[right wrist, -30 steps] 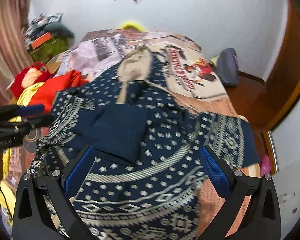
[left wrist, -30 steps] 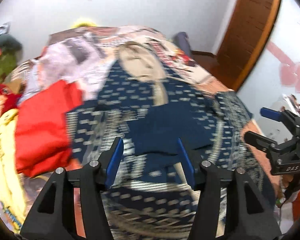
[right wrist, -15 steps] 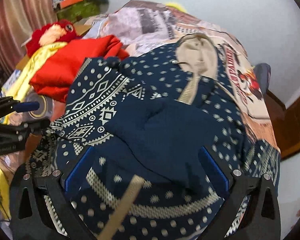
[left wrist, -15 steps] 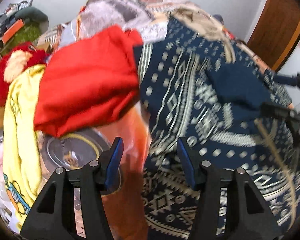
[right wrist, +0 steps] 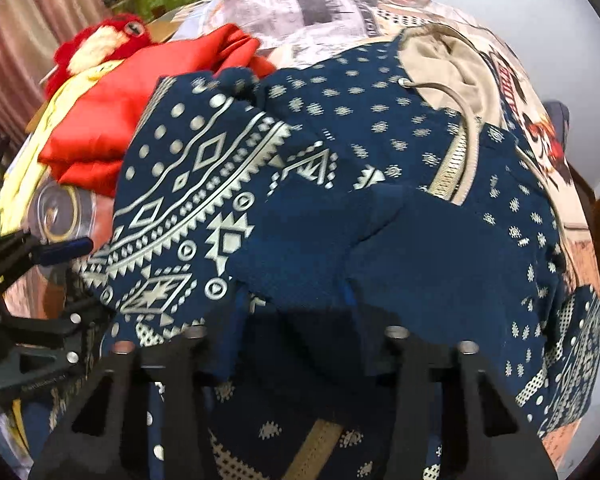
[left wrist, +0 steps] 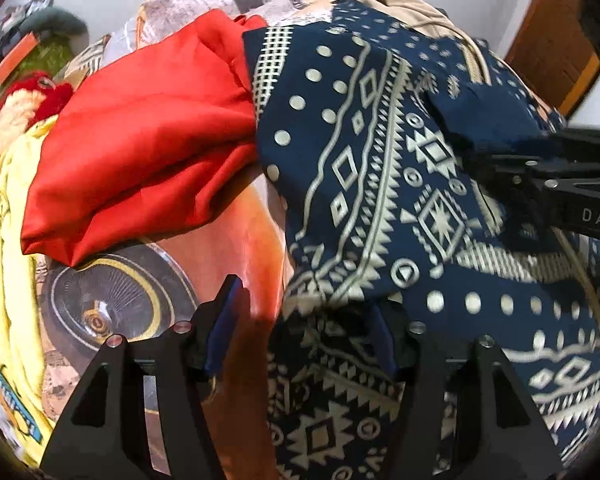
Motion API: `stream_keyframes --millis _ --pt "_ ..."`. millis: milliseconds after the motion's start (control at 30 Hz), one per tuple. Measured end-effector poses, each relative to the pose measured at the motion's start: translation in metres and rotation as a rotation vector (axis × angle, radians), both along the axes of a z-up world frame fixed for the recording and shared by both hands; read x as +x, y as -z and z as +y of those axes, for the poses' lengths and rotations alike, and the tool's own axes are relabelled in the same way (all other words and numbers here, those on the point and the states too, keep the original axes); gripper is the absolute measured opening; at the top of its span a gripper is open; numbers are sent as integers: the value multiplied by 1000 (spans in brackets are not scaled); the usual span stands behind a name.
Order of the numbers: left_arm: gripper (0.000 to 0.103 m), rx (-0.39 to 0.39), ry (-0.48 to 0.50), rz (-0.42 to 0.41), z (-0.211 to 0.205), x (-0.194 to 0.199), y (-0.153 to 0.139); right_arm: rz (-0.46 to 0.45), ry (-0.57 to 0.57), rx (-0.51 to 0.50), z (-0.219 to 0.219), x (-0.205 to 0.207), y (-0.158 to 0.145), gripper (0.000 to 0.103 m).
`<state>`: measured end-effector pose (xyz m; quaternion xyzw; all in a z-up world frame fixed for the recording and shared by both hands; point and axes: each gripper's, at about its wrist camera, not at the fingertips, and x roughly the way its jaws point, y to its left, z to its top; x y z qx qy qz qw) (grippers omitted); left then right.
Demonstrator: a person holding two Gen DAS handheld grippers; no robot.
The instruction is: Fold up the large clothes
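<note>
On the bed, in the left wrist view, the patterned navy hoodie point(left wrist: 380, 184) lies spread beside a red garment point(left wrist: 140, 140). The left gripper point(left wrist: 304, 332) straddles its edge, fingers parted and not yet pinching. The other gripper's body reads "DAS".

In the right wrist view, the right gripper point(right wrist: 296, 312) has just been closing, its fingers now pinching a plain navy fold. Judging by this, both are taking hold; next, the left closes before lifting.
</note>
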<state>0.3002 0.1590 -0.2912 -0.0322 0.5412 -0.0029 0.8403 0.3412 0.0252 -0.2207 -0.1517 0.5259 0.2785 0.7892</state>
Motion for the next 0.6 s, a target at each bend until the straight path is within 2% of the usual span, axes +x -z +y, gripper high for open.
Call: stream_keyframes --millis 33,100,200,433,600 --pt "59 -7 -13 1 1 3 0 1 11 9 -2 2 -1 18" --pt "59 -15 -38 1 4 8 0 -2 55 31 -9 7 -7 9" --pt "59 -18 -95 -9 12 15 -4 -18 109 100 -27 11 -25 9" --pt "59 3 -226 -60 32 16 -20 -196 269 225 -93 10 -104 9" --pt "59 40 -289 -83 38 6 -26 -285 378 276 -143 8 -139 9"
